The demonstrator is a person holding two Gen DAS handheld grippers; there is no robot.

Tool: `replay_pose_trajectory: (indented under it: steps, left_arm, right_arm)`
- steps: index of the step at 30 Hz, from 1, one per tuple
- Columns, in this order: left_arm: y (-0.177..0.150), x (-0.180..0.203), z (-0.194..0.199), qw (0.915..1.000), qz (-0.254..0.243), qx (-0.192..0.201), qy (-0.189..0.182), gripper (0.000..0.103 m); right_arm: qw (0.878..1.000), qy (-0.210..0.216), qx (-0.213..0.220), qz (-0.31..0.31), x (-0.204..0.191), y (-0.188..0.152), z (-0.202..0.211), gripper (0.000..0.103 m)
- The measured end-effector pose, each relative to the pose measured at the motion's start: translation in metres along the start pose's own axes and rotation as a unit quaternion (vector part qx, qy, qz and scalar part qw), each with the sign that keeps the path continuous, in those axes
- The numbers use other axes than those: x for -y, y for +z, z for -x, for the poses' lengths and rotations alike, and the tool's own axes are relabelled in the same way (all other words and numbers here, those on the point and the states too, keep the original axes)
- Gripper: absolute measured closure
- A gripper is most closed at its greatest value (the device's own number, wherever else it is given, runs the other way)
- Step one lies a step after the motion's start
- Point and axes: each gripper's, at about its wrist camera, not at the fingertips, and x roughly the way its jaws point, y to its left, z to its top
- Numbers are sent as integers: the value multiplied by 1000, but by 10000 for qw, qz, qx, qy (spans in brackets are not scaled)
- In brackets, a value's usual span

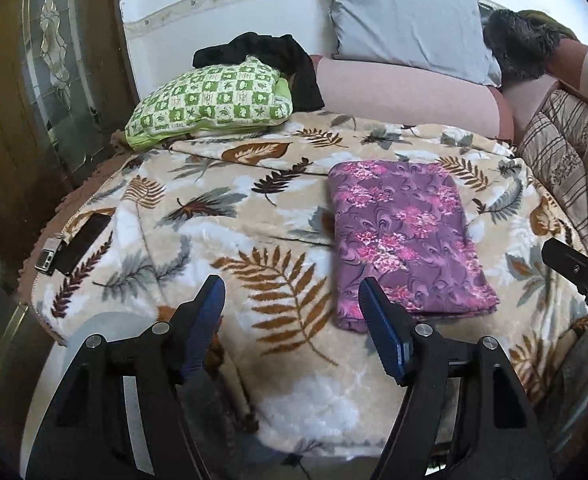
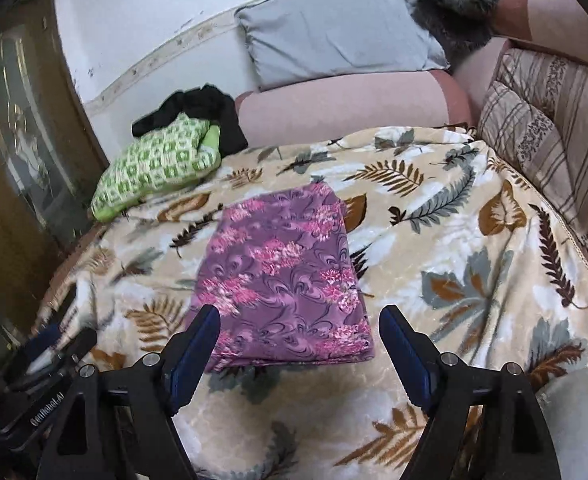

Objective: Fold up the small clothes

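Purple floral cloth (image 1: 408,240) lies folded flat on the leaf-print blanket (image 1: 221,216), mid-bed, ahead of both tools. Both the left gripper (image 1: 291,300) and right gripper (image 2: 300,330) hover with fingers spread apart, holding nothing. Only the left view shows a dark phone-like slab (image 1: 83,242) at the blanket's left edge, with a small silver item beside it, too small to identify. Far left, a green checked pillow (image 2: 155,164) partly hides a black garment (image 2: 209,114).
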Motion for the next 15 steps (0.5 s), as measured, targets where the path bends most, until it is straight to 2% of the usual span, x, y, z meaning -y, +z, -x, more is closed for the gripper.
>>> replay_pose_trajectory:
  steps: [6,12,15]
  left_arm:
    - [14,5,43,9996,-184,143,138,33]
    - [24,6,64,9998,-174,-101,-65,33]
    - [27,9,74,9998,-177,-28,-90,33]
  right_arm:
    - [9985,-422,-354,-32,-9,-5,39,23]
    - [9976,-623,-199,214,-23,-4,72,23]
    - [9980,-573,-105,240,-25,-2,81,23]
